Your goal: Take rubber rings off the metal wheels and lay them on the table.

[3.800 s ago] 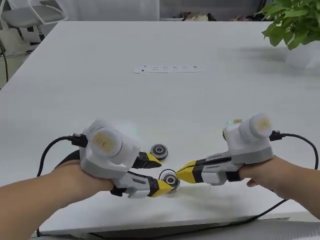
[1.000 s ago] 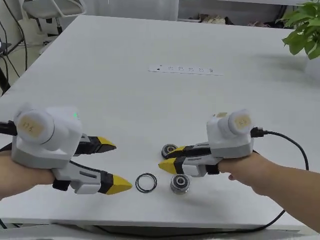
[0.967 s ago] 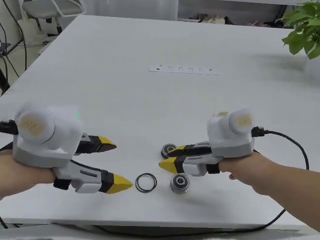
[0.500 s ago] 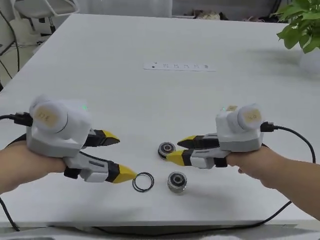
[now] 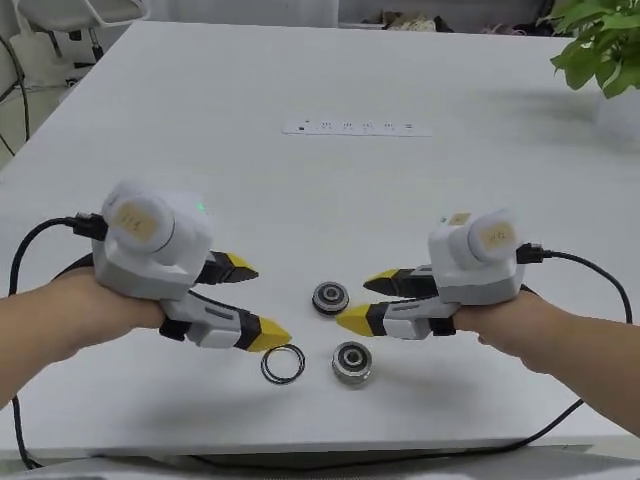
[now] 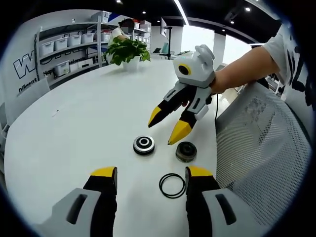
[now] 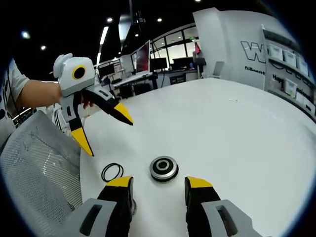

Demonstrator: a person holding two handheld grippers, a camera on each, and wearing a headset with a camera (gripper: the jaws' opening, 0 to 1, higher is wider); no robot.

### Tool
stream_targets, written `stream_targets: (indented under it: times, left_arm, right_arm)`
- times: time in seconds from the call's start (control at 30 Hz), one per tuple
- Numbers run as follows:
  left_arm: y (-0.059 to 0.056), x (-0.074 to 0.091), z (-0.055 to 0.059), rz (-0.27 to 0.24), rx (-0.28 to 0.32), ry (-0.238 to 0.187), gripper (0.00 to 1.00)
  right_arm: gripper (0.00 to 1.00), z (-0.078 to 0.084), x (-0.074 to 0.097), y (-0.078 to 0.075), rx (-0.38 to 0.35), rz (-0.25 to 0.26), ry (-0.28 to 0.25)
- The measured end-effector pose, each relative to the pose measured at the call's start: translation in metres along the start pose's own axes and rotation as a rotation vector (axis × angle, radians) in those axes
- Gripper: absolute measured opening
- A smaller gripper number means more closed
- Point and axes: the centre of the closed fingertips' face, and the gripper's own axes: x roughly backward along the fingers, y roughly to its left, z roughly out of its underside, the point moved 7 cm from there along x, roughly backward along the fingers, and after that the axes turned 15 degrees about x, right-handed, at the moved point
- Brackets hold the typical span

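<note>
Left gripper point(image 5: 265, 303) held in a hand at left over the white table point(image 5: 300, 190), jaws spread wide, nothing between them. Black rubber ring point(image 5: 283, 364) lies flat on the table just ahead of its lower yellow tip; contact can't be told from the head view, and in the left gripper view it lies loose ahead of the jaws, nearer the right one. Near metal wheel point(image 5: 352, 361) lies flat just right of the ring, not touching it. Far metal wheel point(image 5: 330, 297) lies a bit behind, between the two grippers' tips, apart from both. Can't tell if either wheel has a ring on. Right gripper point(image 5: 358, 302) held at right, pointing left, jaws apart and empty, tips hanging above and between the two wheels. Its black cable point(image 5: 590, 283) trails off right. White power strip point(image 5: 357, 127) far back mid-table. Green plant point(image 5: 598, 45) at far right corner.
</note>
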Motion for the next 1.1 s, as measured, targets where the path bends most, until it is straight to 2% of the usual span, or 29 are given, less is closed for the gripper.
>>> stream_targets:
  times: [0.27, 0.43, 0.63, 0.77, 1.1]
  left_arm:
    - [0.005, -0.018, -0.008, 0.015, 0.006, -0.011, 0.50]
    - [0.009, -0.028, -0.013, 0.030, 0.037, -0.027, 0.47]
    - [0.010, -0.042, -0.014, 0.043, 0.054, -0.018, 0.43]
    - [0.009, -0.050, -0.014, 0.040, 0.044, -0.001, 0.42]
    - [0.009, -0.059, -0.018, 0.038, 0.039, 0.004, 0.39]
  right_arm:
    - [0.39, 0.005, -0.005, 0.000, 0.011, -0.014, 0.016]
    - [0.38, 0.007, -0.007, 0.000, 0.014, -0.017, 0.018]
    - [0.37, 0.008, -0.008, 0.000, 0.019, -0.017, 0.018]
    - [0.37, 0.008, -0.008, 0.001, 0.018, -0.018, 0.016]
    - [0.37, 0.010, -0.008, 0.002, 0.018, -0.019, 0.014]
